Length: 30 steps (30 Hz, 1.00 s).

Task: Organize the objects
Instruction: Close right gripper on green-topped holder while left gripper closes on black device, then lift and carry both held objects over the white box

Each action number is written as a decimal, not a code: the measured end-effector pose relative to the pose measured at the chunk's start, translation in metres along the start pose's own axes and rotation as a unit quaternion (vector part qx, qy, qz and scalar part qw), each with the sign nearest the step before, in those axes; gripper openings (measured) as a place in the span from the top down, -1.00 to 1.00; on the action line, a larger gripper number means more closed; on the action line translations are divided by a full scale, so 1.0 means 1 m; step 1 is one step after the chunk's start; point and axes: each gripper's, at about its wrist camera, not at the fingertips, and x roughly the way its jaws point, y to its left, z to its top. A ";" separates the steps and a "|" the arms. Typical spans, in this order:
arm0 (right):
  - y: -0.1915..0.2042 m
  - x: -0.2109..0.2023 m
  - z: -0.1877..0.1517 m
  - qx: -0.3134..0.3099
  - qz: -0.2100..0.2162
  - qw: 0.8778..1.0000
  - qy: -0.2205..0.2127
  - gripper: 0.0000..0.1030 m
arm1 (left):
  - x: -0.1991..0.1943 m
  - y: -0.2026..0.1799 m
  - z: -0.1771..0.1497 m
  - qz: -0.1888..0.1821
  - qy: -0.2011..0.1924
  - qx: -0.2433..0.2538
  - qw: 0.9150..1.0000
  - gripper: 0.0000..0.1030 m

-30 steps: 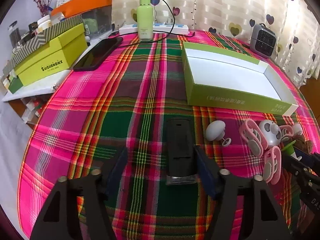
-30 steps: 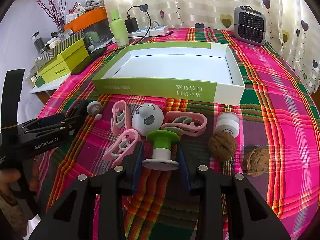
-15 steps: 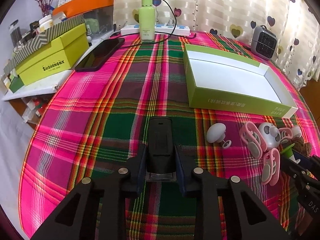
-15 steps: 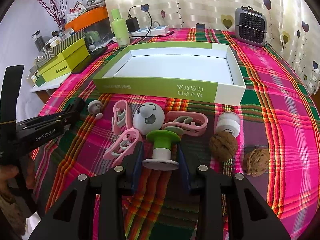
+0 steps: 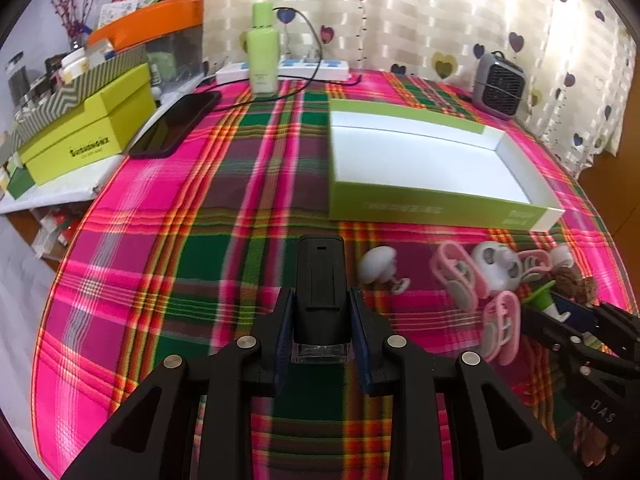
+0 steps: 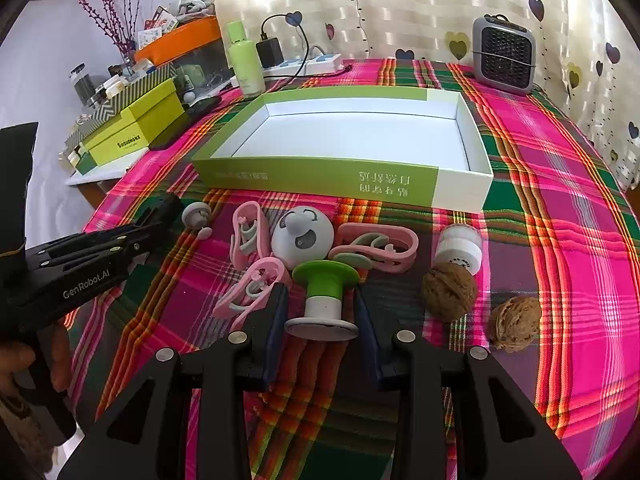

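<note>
Your table wears a pink-and-green plaid cloth (image 6: 560, 240). Ahead of both tongs lies the open green tray (image 6: 316, 180); nearer your right tongs sit pink clips (image 6: 376, 246), two walnuts (image 6: 448, 290), and a white jar (image 6: 458, 248).

White lettering reading "GenRobot.AI" ran along the black body of the left gripper (image 6: 166, 216), which reached in from the left of the open green tray (image 6: 312, 178). The letters "DAS" stood on the right gripper (image 5: 560, 312). A yellow-green box (image 6: 136, 130), left of the tray, carried dark print that looked like "SUISUONGNX". The tray's near wall bore white Chinese characters, upside down and unreadable to me.
</note>
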 end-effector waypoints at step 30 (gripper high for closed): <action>-0.003 -0.015 0.022 -0.001 0.002 1.000 -0.026 0.32 | -0.011 -0.031 0.019 -0.056 -0.012 0.017 0.998 0.51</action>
